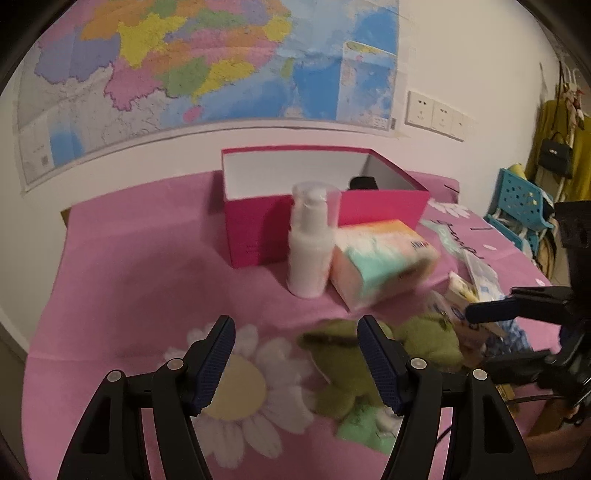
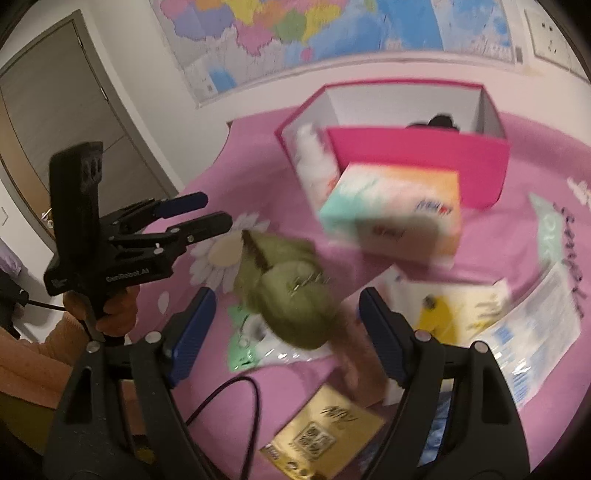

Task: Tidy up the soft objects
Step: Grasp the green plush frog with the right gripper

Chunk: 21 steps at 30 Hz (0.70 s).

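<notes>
A fuzzy green plush toy (image 2: 291, 295) lies on matt pink cloth (image 1: 129, 266) near a smooth white plastic bottle (image 1: 309, 254) and a matt cardboard box (image 1: 258, 221).

The left gripper (image 2: 212, 212), seen left of the right gripper's fingers, bore "GenRobot.AI" in white on its black body. Print on the tissue pack (image 2: 395, 214), gold box (image 2: 325, 435) and wall map (image 2: 332, 33) was too blurred to read.

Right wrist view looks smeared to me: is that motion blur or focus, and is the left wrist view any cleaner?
Right wrist view: streaky motion blur on the green plush toy and tissue pack, while the gripper's own jaws stay sharp. Left wrist view: cleaner, but the tissue pack and white pump bottle are still soft. Both views: fisheye bends the wall map, lighting is dim and pinkish.
</notes>
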### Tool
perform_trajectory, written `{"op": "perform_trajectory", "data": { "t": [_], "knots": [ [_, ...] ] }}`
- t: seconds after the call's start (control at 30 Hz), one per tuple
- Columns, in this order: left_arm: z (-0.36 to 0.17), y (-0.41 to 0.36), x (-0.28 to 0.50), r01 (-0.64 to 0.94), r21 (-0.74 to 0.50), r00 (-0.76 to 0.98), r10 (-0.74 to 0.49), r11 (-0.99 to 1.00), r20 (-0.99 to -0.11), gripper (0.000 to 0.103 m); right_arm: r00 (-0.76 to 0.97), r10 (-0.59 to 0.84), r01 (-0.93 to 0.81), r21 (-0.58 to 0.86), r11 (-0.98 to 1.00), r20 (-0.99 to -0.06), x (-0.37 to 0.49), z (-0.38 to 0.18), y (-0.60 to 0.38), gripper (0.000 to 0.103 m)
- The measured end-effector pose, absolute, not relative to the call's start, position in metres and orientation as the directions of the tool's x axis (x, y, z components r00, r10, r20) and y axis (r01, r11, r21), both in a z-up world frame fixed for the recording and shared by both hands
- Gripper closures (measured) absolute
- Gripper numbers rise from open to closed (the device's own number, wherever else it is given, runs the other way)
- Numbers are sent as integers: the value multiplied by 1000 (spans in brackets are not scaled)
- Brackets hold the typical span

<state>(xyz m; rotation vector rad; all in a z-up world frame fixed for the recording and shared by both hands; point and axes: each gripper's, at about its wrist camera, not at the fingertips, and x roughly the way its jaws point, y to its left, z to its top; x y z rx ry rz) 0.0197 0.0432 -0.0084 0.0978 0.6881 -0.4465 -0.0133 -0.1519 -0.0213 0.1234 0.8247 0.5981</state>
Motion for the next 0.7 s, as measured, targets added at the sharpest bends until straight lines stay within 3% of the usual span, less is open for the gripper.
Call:
{"op": "perform_trajectory", "data": {
  "t": [0.27, 0.43, 0.7],
  "knots": [
    [-27, 32, 30, 487, -105, 606, -422, 867, -675, 33, 539, 465, -406, 267, 874, -702, -8, -39, -132, 27],
    [-35, 26, 40, 512, -153, 557, -463, 845, -689, 33, 538, 451, -392, 262, 882, -712, 0, -46, -131, 44],
    [-33, 17, 31, 542, -144, 546, -477, 828, -688, 40, 543, 472, -411, 270, 871, -695, 0, -47, -132, 48]
  ]
}}
